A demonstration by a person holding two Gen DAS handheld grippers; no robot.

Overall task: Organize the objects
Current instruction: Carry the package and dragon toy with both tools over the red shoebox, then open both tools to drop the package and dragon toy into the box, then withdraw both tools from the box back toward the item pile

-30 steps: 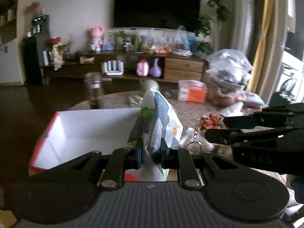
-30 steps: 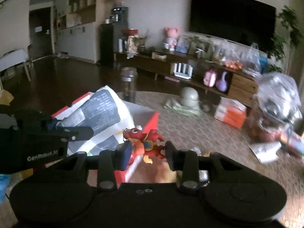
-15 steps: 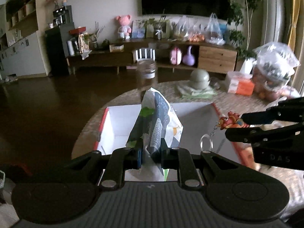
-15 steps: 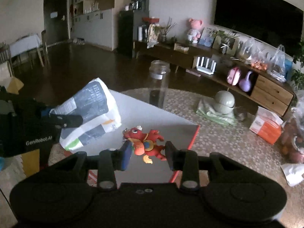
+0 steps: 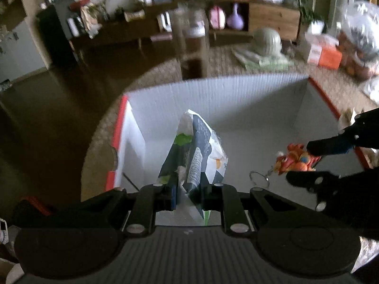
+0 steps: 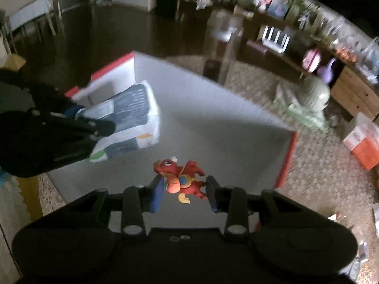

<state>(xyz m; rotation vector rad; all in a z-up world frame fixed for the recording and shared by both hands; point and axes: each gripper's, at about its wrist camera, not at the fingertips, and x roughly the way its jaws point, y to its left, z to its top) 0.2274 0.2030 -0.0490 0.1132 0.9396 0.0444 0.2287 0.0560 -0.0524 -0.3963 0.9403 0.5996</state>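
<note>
Both of my hands have travelled forward and tipped downward since a second ago, so the white corrugated box with red outer edges (image 5: 236, 94), which lay ahead of them, now fills the space beneath them. My left fingers (image 5: 188, 195) are pinching the crumpled white, dark-blue and green printed plastic packet (image 5: 194, 156), which stands up between them over the box's white floor near its left wall. My right fingers (image 6: 184, 193) are clamped on the small red and orange dragon keychain figure (image 6: 182, 177); its metal ring (image 5: 259, 179) dangles below it over the box's right half. The box sits on the round speckled table (image 6: 308, 165). A clear glass jar (image 5: 191, 45), blurred, stands behind the box.
</note>
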